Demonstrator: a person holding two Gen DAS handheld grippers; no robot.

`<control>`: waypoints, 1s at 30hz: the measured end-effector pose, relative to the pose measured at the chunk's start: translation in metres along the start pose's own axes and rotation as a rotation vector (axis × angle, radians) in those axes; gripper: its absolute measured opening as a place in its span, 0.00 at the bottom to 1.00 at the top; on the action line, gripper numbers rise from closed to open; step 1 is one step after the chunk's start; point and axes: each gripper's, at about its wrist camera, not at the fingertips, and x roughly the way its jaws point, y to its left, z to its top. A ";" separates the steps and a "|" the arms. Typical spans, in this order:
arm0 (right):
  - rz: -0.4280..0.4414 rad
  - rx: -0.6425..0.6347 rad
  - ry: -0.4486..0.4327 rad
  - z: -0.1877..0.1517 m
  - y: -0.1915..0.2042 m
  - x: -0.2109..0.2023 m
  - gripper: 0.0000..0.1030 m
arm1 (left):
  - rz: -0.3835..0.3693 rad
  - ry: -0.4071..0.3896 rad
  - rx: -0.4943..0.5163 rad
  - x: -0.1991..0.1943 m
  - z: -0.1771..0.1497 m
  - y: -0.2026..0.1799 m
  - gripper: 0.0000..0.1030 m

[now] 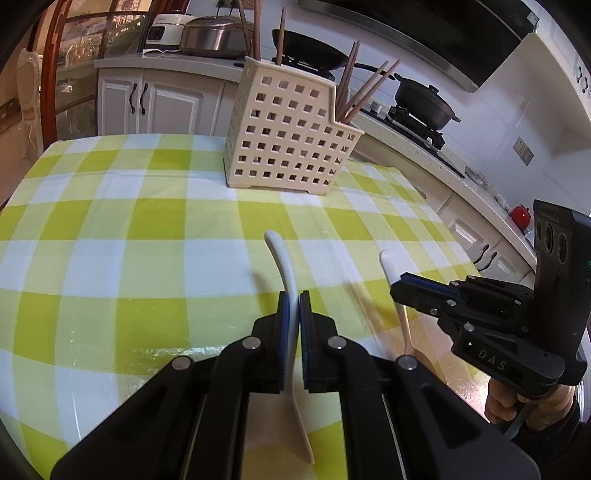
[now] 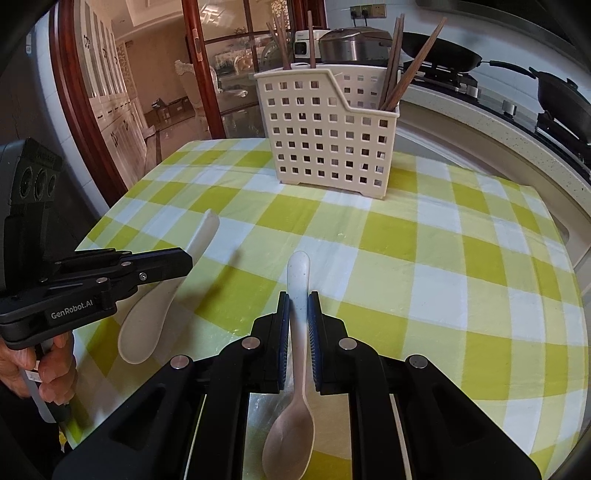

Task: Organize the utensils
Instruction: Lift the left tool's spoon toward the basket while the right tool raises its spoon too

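A cream perforated utensil caddy (image 1: 291, 129) stands at the far side of the checked table and holds several brown chopsticks (image 1: 364, 90); it also shows in the right wrist view (image 2: 325, 133). My left gripper (image 1: 294, 301) is shut on the handle of a white rice paddle (image 1: 284, 258), seen edge-on above the cloth. My right gripper (image 2: 299, 301) is shut on the handle of a white spoon (image 2: 297, 369), bowl toward the camera. In the left wrist view the right gripper (image 1: 410, 291) holds its spoon (image 1: 397, 295) to the right. In the right wrist view the left gripper (image 2: 181, 264) holds the paddle (image 2: 147, 325) at left.
The table has a yellow-green and white checked cloth (image 1: 110, 229). Behind it a counter carries a rice cooker (image 1: 214, 35), a wok (image 1: 314, 50) and a black pot (image 1: 424, 103) on a stove. A glass door with a red-brown frame (image 2: 92, 110) stands at the left.
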 end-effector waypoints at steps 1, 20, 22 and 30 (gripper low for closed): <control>-0.001 0.001 -0.004 0.001 0.000 -0.001 0.07 | 0.004 -0.005 0.001 -0.002 0.001 0.000 0.06; -0.022 0.000 -0.063 0.012 -0.003 -0.022 0.06 | 0.013 -0.050 0.038 -0.019 0.013 -0.007 0.06; -0.024 -0.002 -0.072 0.015 -0.003 -0.024 0.06 | 0.016 -0.070 0.051 -0.026 0.018 -0.009 0.06; -0.024 -0.012 -0.104 0.021 -0.001 -0.038 0.06 | 0.017 -0.110 0.076 -0.041 0.029 -0.017 0.06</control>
